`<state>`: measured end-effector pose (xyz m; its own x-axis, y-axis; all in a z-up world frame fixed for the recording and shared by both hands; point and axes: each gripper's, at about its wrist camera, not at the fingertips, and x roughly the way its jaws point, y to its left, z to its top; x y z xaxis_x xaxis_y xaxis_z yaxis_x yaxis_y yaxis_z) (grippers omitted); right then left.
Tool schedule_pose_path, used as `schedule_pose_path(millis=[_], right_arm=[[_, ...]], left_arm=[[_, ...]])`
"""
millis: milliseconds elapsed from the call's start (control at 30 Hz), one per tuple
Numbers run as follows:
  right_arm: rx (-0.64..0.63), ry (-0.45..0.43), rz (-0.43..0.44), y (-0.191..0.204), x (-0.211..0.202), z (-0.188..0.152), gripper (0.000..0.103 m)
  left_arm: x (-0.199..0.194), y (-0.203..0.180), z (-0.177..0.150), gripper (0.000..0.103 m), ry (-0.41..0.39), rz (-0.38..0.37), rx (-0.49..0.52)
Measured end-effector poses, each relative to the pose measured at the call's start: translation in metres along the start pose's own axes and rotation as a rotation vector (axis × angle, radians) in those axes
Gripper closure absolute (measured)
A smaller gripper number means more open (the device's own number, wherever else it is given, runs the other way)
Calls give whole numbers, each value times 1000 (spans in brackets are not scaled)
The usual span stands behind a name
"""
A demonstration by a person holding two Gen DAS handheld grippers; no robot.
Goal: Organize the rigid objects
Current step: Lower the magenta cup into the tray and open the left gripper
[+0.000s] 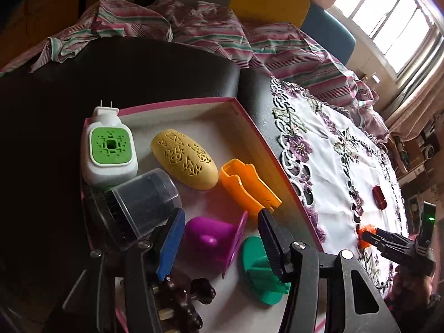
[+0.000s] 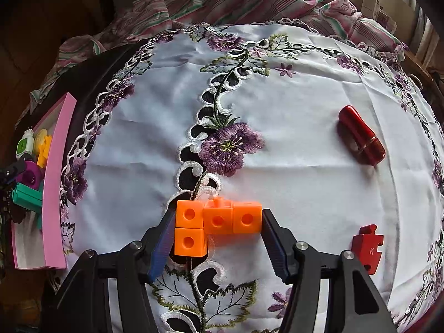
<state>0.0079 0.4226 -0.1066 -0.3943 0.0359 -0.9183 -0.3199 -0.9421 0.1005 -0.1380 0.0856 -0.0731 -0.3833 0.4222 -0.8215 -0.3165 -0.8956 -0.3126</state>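
Observation:
My right gripper (image 2: 217, 230) is shut on an orange block cluster (image 2: 219, 222) just above the embroidered cloth (image 2: 291, 188); it shows small in the left wrist view (image 1: 366, 234). A red capsule (image 2: 360, 138) and a red puzzle piece (image 2: 367, 248) lie on the cloth to the right. My left gripper (image 1: 222, 233) is open above the pink-rimmed box (image 1: 249, 116), over a purple piece (image 1: 211, 236) and a green piece (image 1: 260, 272). The box also holds a white-green plug-in (image 1: 109, 147), a yellow oval (image 1: 184, 162), an orange piece (image 1: 247, 186) and a clear cup (image 1: 141, 197).
The box (image 2: 55, 183) sits left of the cloth on a dark surface (image 1: 138, 77). Striped fabric (image 2: 249, 2) is bunched behind. A dark brown carved object (image 1: 180, 302) lies at the box's near end.

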Motion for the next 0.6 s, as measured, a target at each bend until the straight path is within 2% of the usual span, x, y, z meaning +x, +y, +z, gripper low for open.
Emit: schedule_pose_path(millis=[200, 267, 600], right_arm=[[-10, -2, -7, 1, 1, 0, 42], [-10, -3, -11, 1, 0, 0, 42], [-15, -4, -17, 2, 0, -1, 42]], left_arm=[[-14, -5, -7, 47, -54, 38, 26], [-23, -7, -9, 42, -83, 50, 33], [-75, -27, -37, 39, -228, 147, 107]])
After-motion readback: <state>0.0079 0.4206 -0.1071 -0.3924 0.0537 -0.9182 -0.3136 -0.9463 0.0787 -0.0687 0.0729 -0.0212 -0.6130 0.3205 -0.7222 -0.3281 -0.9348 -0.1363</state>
